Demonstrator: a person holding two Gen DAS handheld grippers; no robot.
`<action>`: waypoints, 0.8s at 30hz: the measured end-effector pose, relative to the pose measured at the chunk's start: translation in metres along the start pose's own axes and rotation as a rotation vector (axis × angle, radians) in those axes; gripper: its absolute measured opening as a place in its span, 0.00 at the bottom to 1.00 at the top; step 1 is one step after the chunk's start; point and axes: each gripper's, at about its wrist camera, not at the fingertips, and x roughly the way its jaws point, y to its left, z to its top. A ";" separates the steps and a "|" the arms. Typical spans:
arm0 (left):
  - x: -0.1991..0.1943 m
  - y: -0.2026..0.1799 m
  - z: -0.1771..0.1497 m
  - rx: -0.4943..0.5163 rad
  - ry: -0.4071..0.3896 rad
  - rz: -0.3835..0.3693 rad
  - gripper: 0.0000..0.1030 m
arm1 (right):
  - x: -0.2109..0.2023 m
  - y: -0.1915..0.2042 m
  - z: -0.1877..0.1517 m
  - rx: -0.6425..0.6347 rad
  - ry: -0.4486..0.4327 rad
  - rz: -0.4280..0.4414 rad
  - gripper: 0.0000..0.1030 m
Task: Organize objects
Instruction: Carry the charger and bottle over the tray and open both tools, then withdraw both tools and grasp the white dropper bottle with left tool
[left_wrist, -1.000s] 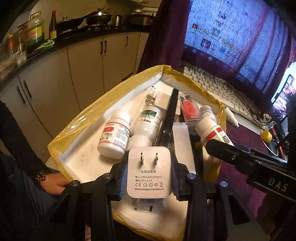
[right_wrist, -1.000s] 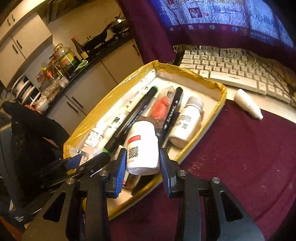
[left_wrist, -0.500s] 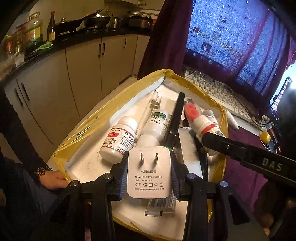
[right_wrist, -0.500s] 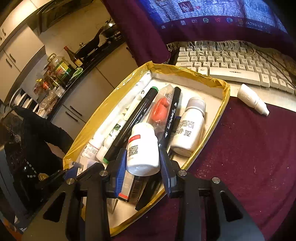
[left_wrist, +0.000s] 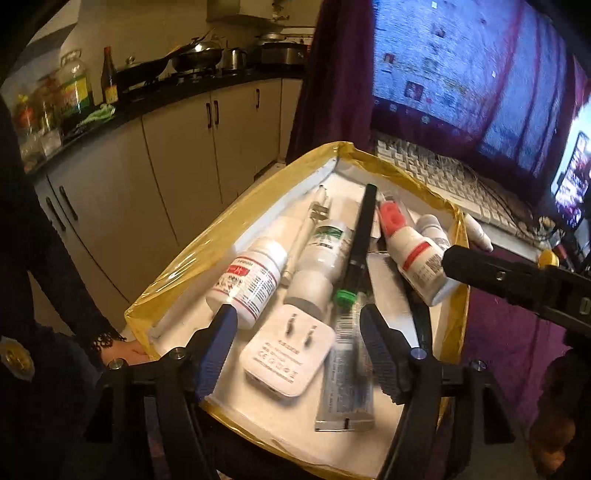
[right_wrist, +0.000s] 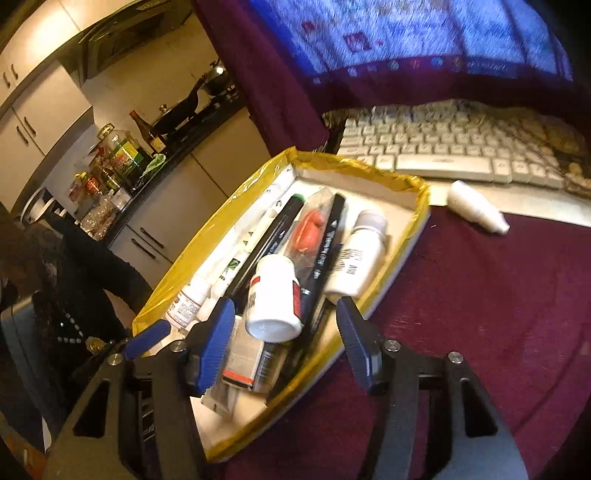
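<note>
A white tray with a yellow taped rim (left_wrist: 236, 229) (right_wrist: 413, 192) holds several bottles, pens and packets. My left gripper (left_wrist: 299, 350) is open over its near end; the white power adapter (left_wrist: 288, 350) lies free on the tray floor between the fingers. My right gripper (right_wrist: 284, 332) is open; the white pill bottle with a red label (right_wrist: 273, 299) lies loose on top of the black pens (right_wrist: 325, 251), also seen in the left wrist view (left_wrist: 417, 266). A black pen with a green cap (left_wrist: 360, 243) lies along the tray middle.
A white keyboard (right_wrist: 443, 147) sits beyond the tray under a purple cloth and a screen. A small white bottle (right_wrist: 476, 210) lies on the table outside the tray. Kitchen cabinets and a counter with jars (left_wrist: 74, 92) stand to the left.
Both grippers have opened. The power adapter dropped from the left gripper onto the tray floor. The red-label pill bottle left the right gripper and lies on the pens.
</note>
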 end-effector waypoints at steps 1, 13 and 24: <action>-0.001 -0.004 0.000 0.008 -0.001 0.010 0.61 | -0.003 -0.002 -0.001 0.000 -0.011 -0.009 0.56; -0.010 -0.081 0.018 0.074 -0.071 -0.135 0.79 | -0.052 -0.111 0.003 0.142 -0.051 -0.172 0.57; 0.029 -0.167 0.063 0.241 -0.008 -0.252 0.79 | -0.105 -0.184 0.026 0.092 -0.117 -0.489 0.57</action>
